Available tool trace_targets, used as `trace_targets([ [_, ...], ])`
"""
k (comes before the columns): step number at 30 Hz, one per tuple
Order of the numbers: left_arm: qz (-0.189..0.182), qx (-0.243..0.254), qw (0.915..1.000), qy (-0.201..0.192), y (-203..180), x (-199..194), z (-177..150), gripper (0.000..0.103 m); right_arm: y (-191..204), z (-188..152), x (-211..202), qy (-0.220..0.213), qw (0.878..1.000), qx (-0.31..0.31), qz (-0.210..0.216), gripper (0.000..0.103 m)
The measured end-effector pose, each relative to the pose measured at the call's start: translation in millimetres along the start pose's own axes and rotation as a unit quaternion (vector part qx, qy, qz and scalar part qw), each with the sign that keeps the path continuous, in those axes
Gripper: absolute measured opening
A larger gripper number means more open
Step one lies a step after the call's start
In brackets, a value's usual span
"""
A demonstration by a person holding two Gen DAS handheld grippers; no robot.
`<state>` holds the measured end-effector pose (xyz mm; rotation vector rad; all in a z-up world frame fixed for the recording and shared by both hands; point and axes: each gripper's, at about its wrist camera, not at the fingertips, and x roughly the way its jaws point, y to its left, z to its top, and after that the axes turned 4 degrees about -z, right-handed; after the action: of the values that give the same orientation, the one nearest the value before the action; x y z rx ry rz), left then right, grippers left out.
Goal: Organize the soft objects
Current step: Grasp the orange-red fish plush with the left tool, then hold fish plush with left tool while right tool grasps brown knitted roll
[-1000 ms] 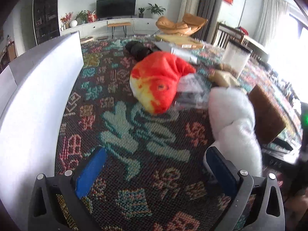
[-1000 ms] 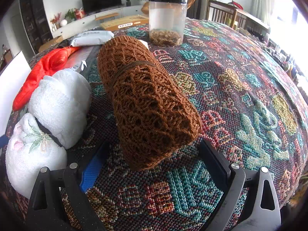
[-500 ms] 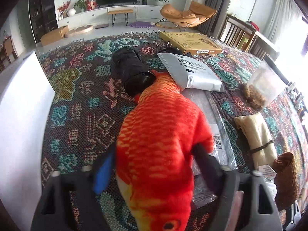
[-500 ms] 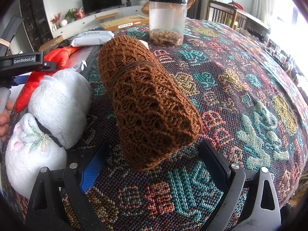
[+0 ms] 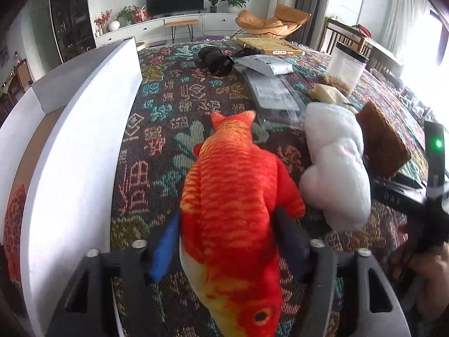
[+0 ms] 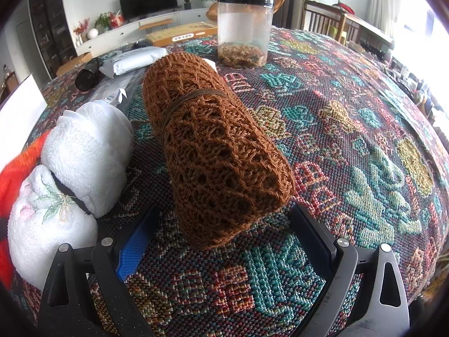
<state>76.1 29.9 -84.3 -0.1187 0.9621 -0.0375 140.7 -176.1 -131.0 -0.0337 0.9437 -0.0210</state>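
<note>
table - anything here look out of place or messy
Nothing spilled or damaged. The odd bits: flat plastic mailer bags and a clear jar sit among the soft things, and the fish plush lies between the left gripper's fingers, outside the white box.

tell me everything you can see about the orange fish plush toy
The fish plush is soft, fuzzy fabric, bright orange-red with printed scales, a yellow-white belly and a black eye. Its head is nearest the camera, its forked tail pointing away. It sits between the left gripper's fingers, which press its sides. A fin reaches toward the white rolled towel beside it; contact is unclear.
</note>
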Motion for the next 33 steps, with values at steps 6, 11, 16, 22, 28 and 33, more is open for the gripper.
trace_targets([
  [6,0.005,0.011,0.9999,-0.013,2,10,6,0.095,0,0,0,0.0,1.0,0.0,0.0,0.096],
  [11,-0.006,-0.012,0.9999,0.01,10,42,4,0.1,0,0,0,0.0,1.0,0.0,0.001,0.096],
  [16,-0.003,-0.007,0.9998,-0.019,10,44,-3,0.103,1,2,-1,0.0,1.0,0.002,0.002,0.096],
  [22,-0.004,-0.007,0.9997,-0.024,10,43,-4,0.103,-1,-1,-4,0.002,1.0,0.005,0.011,0.096],
  [28,-0.004,-0.007,0.9997,-0.024,10,44,-4,0.103,-18,-8,-18,0.023,0.994,0.05,0.098,0.096],
  [33,-0.001,-0.007,0.9997,-0.024,10,44,-5,0.103,-46,-27,-45,0.039,0.983,0.102,0.151,0.095],
])
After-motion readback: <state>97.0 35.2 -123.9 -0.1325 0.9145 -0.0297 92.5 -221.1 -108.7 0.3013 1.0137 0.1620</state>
